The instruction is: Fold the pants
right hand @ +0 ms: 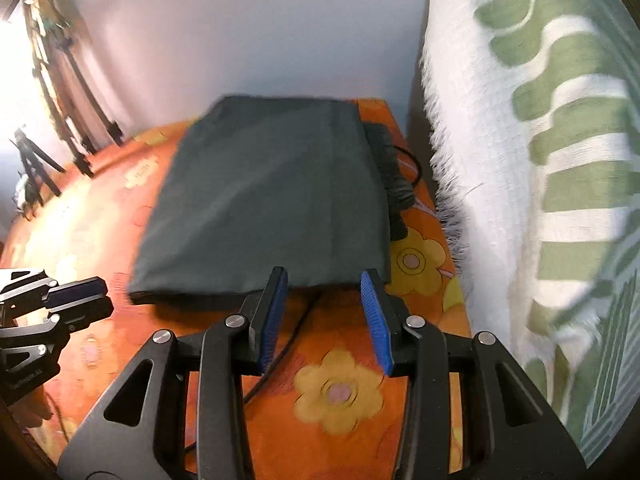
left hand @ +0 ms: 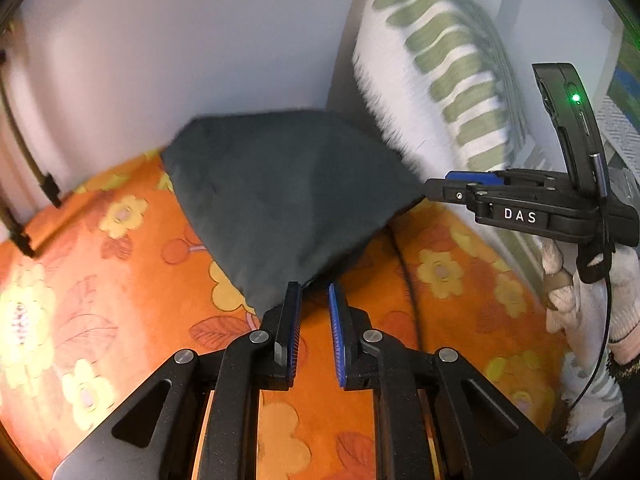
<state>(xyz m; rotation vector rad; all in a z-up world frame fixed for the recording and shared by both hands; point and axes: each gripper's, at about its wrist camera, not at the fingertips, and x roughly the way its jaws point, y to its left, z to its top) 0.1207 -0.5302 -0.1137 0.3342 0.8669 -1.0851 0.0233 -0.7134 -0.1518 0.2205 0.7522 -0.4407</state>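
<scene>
A pale wall (right hand: 248, 40) stood at the far side, and in front of it lay a surface covered with an orange cloth with yellow flowers (right hand: 340, 396). At the right side a white textile with green wavy stripes (right hand: 560, 140) rose up, with a fringe along its edge.

The dark grey pants (right hand: 264, 204) lay folded on the orange cloth, in a flat and nearly rectangular packet, near the far right corner of the surface. Their far edge was close to the wall. Just beside their right edge there was a dark bundle with a black cord (right hand: 394, 176), partly under the fabric.

The right gripper (right hand: 324, 280) was at the near edge of the pants. Its blue-padded fingers (right hand: 374, 312) were spread apart, with only the orange cloth visible between them; the tips were at the hem, but I cannot tell if they touched it. In the left wrist view the same gripper (left hand: 430, 188) reached to the right corner of the pants (left hand: 288, 196), and a hand in a white knitted glove (left hand: 580, 296) held it.

The left gripper (left hand: 314, 286) was at the near corner of the pants. Its fingers (left hand: 294, 320) stood close together with a narrow gap, and no fabric was clearly between the pads. In the right wrist view it (right hand: 100, 296) was at the left, apart from the pants.
</scene>
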